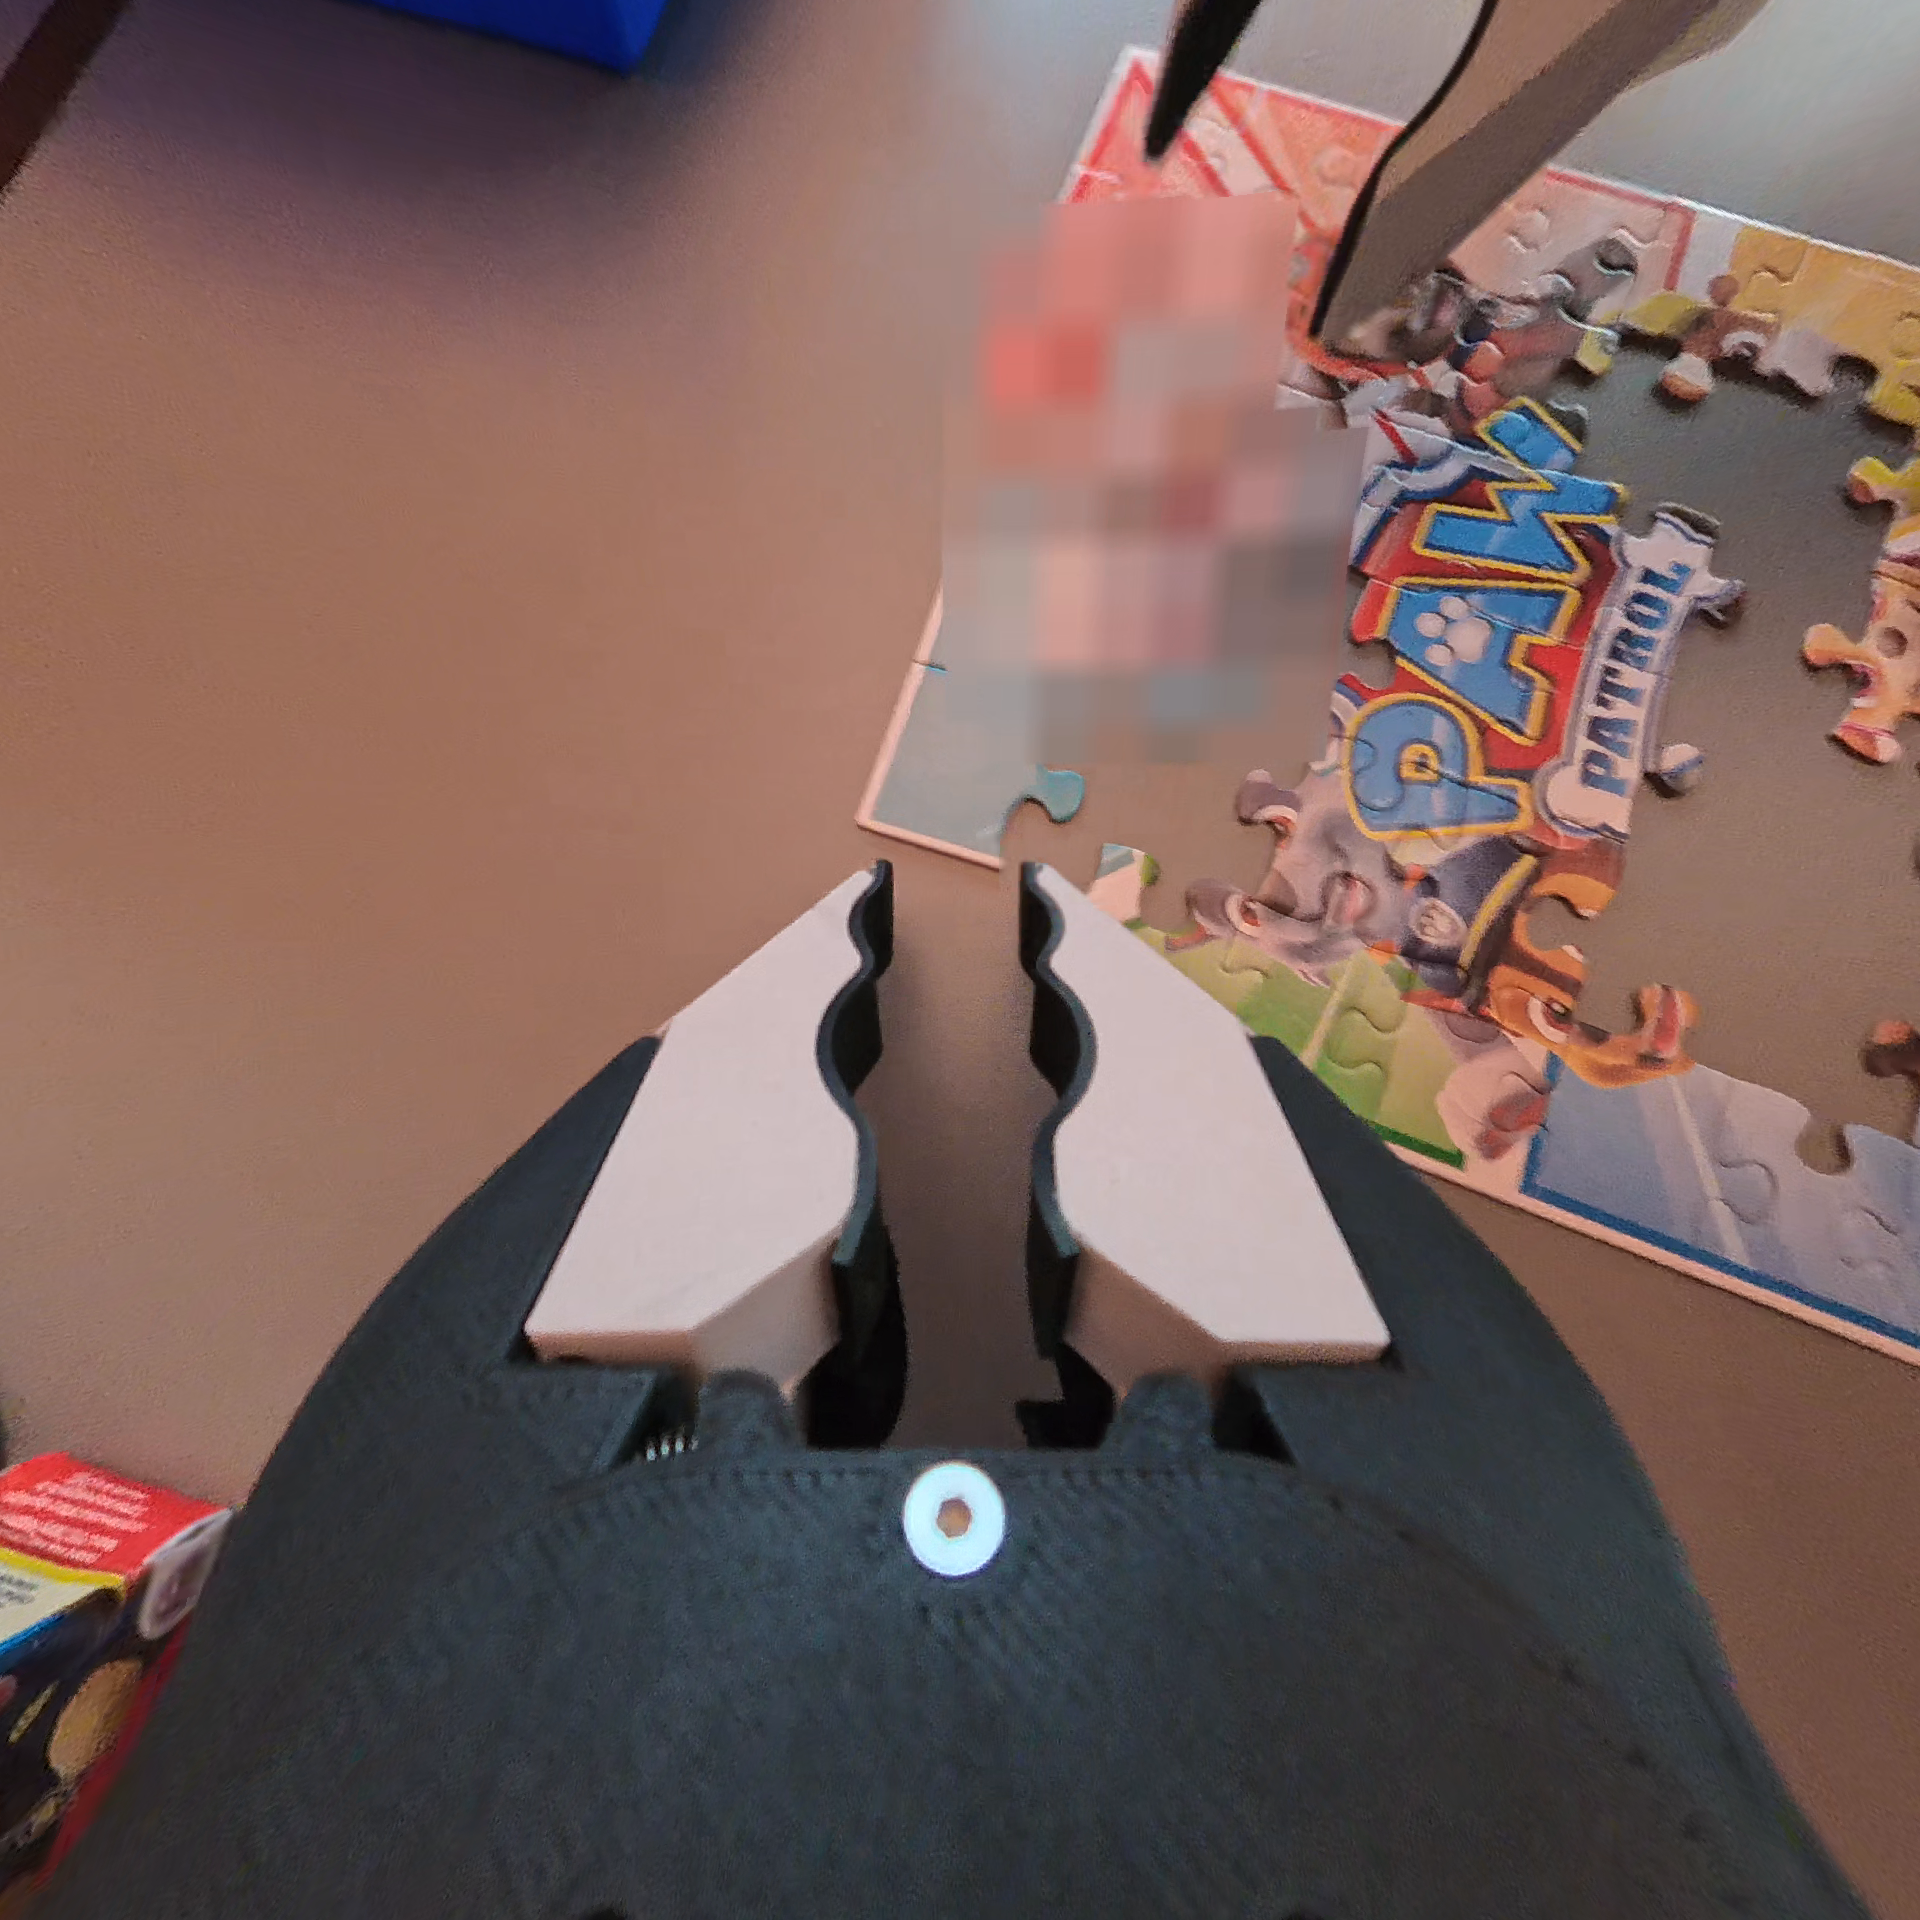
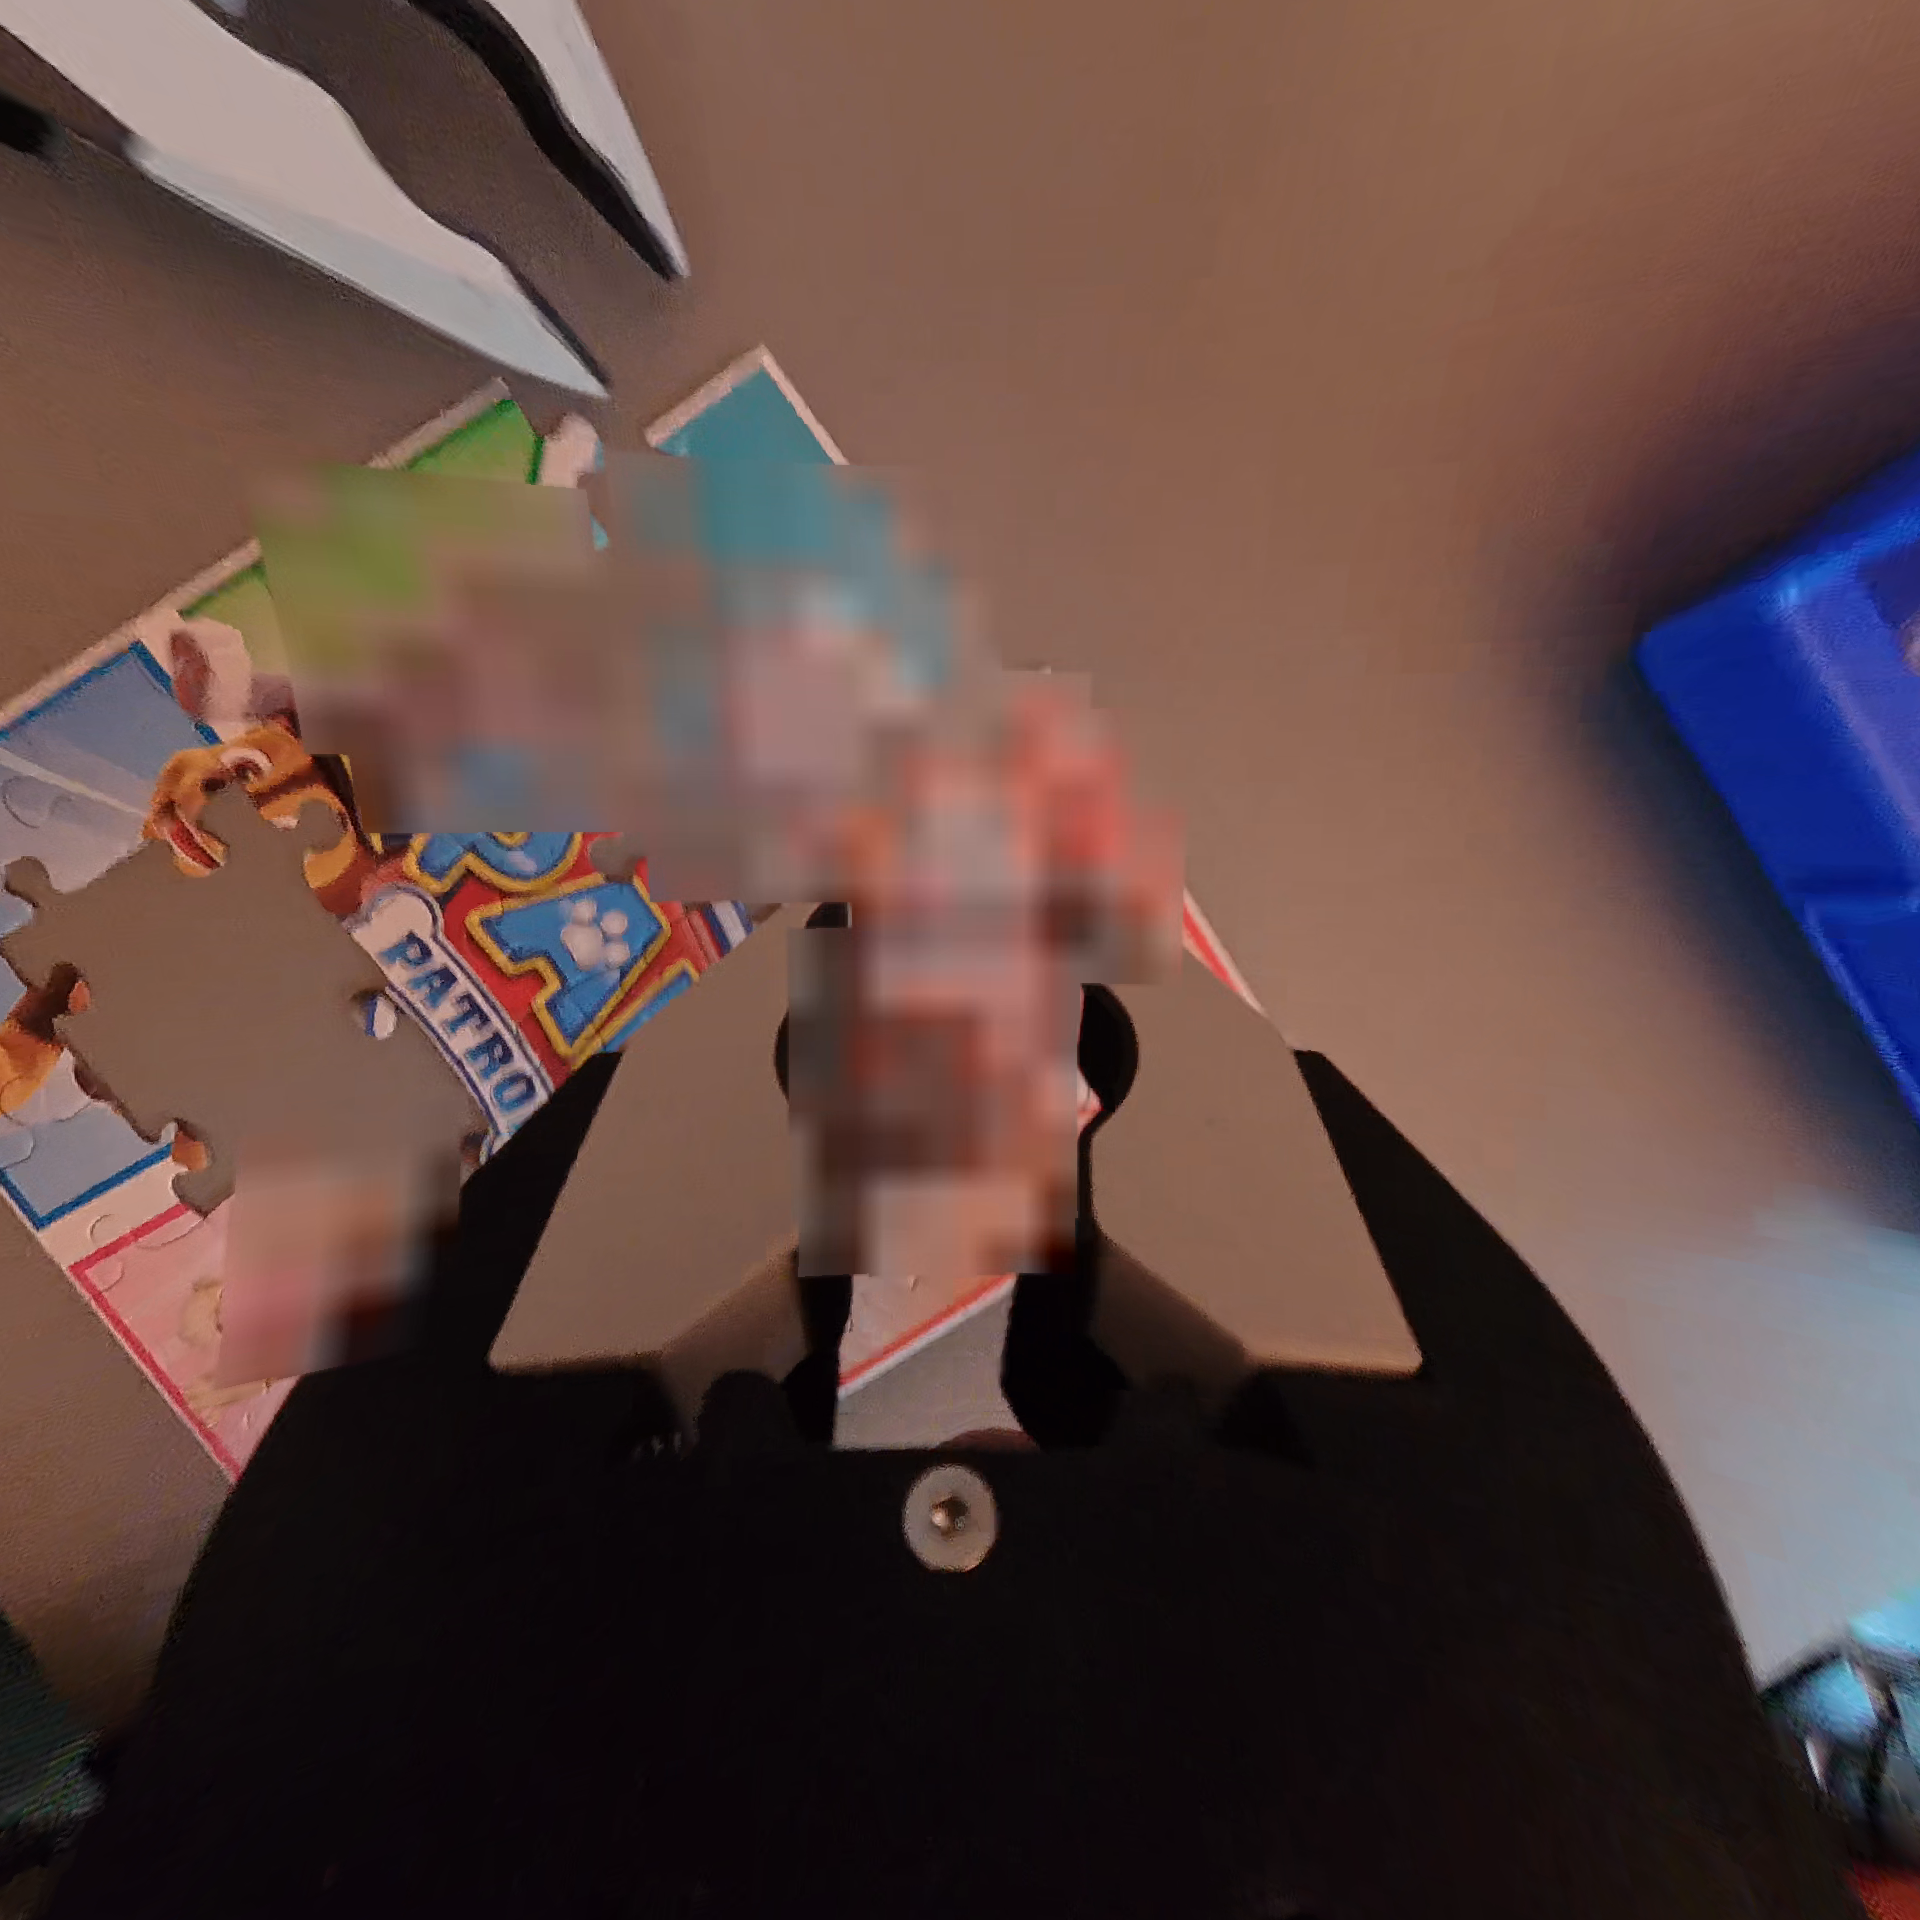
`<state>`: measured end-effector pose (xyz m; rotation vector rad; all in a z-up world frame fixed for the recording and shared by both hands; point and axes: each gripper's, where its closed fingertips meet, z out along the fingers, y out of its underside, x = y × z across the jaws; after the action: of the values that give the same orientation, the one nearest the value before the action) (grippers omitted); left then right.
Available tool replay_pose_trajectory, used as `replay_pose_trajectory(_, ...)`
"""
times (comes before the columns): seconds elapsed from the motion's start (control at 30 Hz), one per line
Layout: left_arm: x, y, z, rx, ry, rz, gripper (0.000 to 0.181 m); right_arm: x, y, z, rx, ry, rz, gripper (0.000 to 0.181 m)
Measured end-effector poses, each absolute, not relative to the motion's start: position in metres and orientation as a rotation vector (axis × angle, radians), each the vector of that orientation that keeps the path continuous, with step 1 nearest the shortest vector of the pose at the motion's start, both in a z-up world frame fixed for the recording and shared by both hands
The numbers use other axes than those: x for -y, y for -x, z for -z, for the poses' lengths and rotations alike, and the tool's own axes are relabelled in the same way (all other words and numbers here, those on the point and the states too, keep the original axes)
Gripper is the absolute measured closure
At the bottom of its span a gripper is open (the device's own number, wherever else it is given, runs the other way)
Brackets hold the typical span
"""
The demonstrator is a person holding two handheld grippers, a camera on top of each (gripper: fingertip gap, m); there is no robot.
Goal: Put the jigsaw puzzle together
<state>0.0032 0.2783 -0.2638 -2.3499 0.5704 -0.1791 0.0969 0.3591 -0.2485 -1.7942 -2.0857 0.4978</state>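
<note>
A partly joined cartoon jigsaw puzzle (image 1: 1475,644) lies flat on the brown table, with a bare gap (image 1: 1714,468) in its middle. My left gripper (image 1: 956,883) is open and empty, low over the table just off the puzzle's near left corner. My right gripper (image 1: 1236,239) comes in from the top, fingers apart, tips down on the puzzle's far red-bordered corner. In the right wrist view the right gripper (image 2: 961,956) stands open over that corner of the puzzle (image 2: 561,935). A mosaic patch hides the space between its fingers. The left gripper (image 2: 639,332) shows at the top left.
A blue box (image 2: 1818,779) sits on the table beyond the puzzle; it also shows in the left wrist view (image 1: 520,21). A red and blue carton (image 1: 73,1579) lies at the lower left. Puzzle pieces (image 1: 1870,665) lie at the gap's right side. One gripper's finger ends stand about 12 centimeters off the other's. My right gripper's tips are some 7 centimeters from the partly joined cartoon jigsaw puzzle (image 1: 1475,644). Look for it in the right wrist view (image 2: 571,942) too.
</note>
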Motion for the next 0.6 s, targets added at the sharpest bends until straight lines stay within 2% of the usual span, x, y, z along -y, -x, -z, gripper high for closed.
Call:
replay_pose_trajectory(0.07,-0.268,-0.008,0.267,-0.592,2.384,0.19,0.154,-0.364,-0.115,0.254,2.064,1.854,-0.395,0.131)
replay_pose_trajectory(0.4,-0.194,-0.038,0.239,-0.605,2.294,0.094,0.153,-0.291,-0.107,0.234,2.073,1.644,-0.541,0.131)
replay_pose_trajectory(0.6,-0.092,0.052,0.235,-0.388,2.365,-0.126,0.152,-0.217,-0.063,0.22,2.148,1.422,-0.62,0.139)
